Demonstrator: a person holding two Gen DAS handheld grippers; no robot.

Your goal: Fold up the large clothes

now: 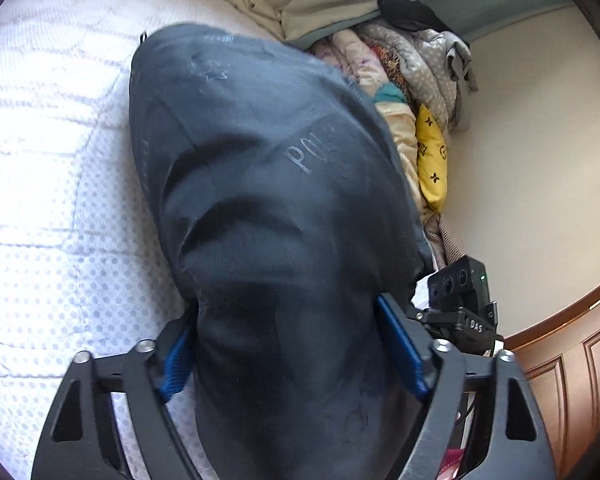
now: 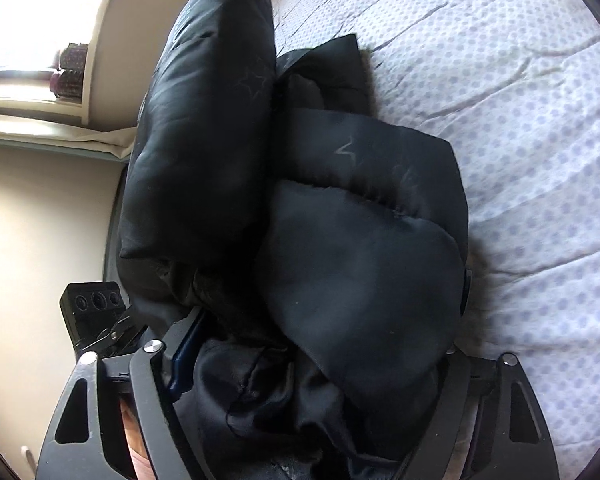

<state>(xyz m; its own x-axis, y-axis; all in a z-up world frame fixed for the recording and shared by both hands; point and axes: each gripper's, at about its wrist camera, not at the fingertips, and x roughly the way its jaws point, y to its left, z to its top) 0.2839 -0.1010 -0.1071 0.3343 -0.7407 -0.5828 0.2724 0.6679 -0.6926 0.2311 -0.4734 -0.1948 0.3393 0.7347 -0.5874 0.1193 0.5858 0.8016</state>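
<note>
A big black padded jacket (image 1: 268, 184) with faint printed letters and stars lies on the dotted white bed (image 1: 52, 184). My left gripper (image 1: 288, 344) is closed around a thick bundle of it, blue pads pressing both sides. In the right wrist view the jacket (image 2: 340, 240) is bunched in puffy folds, one sleeve-like roll (image 2: 204, 120) reaching away. My right gripper (image 2: 312, 356) is closed around a thick bunch of jacket; its left blue pad (image 2: 184, 356) shows, and fabric hides the right one. The other gripper's body shows at the side in each view (image 1: 460, 300) (image 2: 92, 312).
A pile of folded quilts and clothes (image 1: 412, 80) with a yellow patterned piece (image 1: 432, 160) lies by the wall (image 1: 540, 160). A brown wooden bed board (image 1: 572, 360) is at the lower right. A window sill with hair rollers (image 2: 68, 72) is at the upper left in the right view. Bed sheet (image 2: 520, 120) spreads to the right.
</note>
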